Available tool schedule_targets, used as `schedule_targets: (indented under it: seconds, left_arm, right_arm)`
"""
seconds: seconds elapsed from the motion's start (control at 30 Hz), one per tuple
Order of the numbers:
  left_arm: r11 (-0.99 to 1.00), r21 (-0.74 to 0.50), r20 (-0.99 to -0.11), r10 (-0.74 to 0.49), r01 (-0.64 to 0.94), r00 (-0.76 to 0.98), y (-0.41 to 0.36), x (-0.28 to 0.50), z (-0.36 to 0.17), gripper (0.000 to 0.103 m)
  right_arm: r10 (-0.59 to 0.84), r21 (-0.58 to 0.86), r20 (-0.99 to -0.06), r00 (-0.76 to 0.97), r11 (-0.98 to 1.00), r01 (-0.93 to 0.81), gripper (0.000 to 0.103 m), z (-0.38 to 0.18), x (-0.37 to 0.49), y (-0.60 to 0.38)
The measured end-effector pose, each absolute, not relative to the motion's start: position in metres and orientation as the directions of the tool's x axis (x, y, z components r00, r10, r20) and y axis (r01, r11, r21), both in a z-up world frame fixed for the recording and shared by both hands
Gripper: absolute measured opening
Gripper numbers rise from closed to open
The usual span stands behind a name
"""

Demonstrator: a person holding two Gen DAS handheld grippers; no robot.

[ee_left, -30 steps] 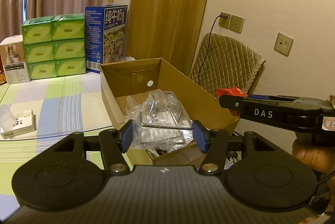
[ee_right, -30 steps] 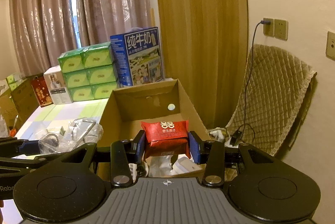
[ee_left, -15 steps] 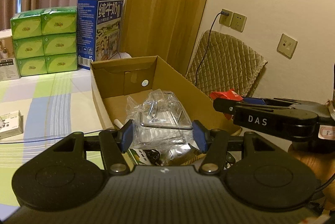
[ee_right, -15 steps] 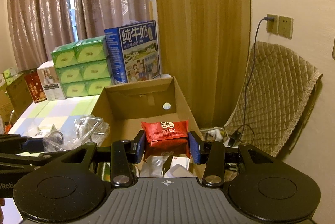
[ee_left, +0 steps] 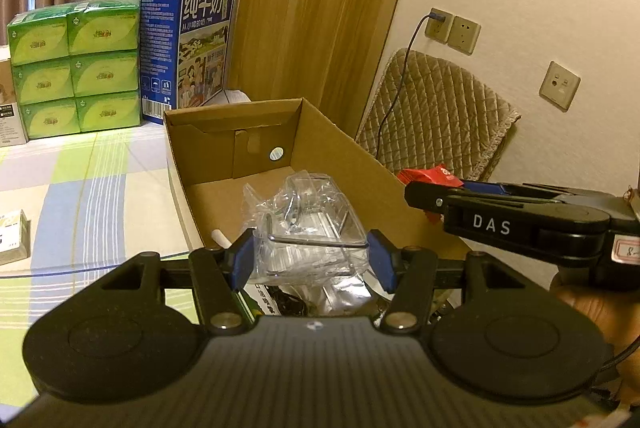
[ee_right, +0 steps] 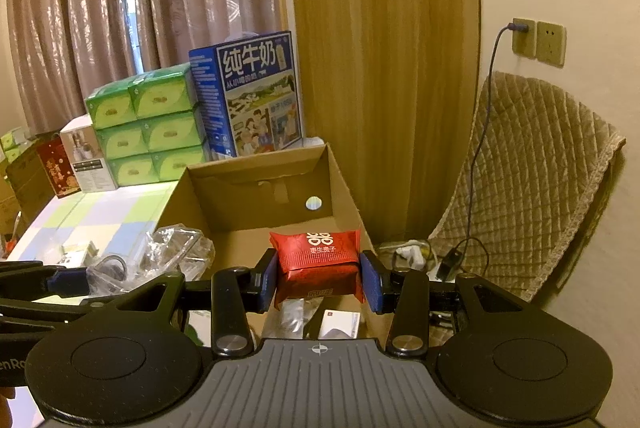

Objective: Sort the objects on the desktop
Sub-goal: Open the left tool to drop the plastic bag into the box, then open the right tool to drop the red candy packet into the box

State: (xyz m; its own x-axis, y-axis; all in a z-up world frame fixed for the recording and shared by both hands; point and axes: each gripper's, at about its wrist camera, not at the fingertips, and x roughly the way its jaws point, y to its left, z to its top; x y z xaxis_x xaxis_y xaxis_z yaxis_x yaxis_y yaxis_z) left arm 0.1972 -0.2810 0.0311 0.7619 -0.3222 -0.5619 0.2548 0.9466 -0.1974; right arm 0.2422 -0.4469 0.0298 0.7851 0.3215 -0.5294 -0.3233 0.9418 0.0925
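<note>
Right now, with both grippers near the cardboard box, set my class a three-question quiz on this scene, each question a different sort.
1. True or false: the right gripper holds a red packet.
2. What does the left gripper hold? A) a milk carton B) a clear plastic package C) a tissue pack
3. Fill in: the blue milk carton stands behind the cardboard ____.

Key: 1 true; 2 B; 3 box.

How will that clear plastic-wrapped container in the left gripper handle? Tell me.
The clear container looks rigid, since the left gripper spans it without crushing it. Its loose crinkled wrap probably makes it slippery. It seems light, likely empty apart from a wire handle.
</note>
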Motion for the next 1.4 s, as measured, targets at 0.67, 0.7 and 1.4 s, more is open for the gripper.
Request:
schedule_targets:
  seconds: [0.67,0.7,1.4]
  left_arm:
    - [0.958,-0.179,-0.581,-0.288,0.226,0.761,-0.267,0.201,0.024,0.061]
    - [0.958,-0.179,-0.583,-0.287,0.225,0.76,-0.266,0.201,0.024,0.061]
    - [0.963,-0.187,-0.587,-0.269,0.196,0.763,-0.249,0.194,0.021,0.062]
  right_arm:
    - [0.343,0.104,-0.54,0.768,0.933,-0.343,0.041,0.029,0.242,-0.436]
    - [0.345,0.105,-0.54,0.767,0.932,-0.346,0.041,0.029,0.242,-0.435]
    - [0.38,0.16,-0.518,0.766,0.923,-0.35,0.082,0.033,0.255,-0.424]
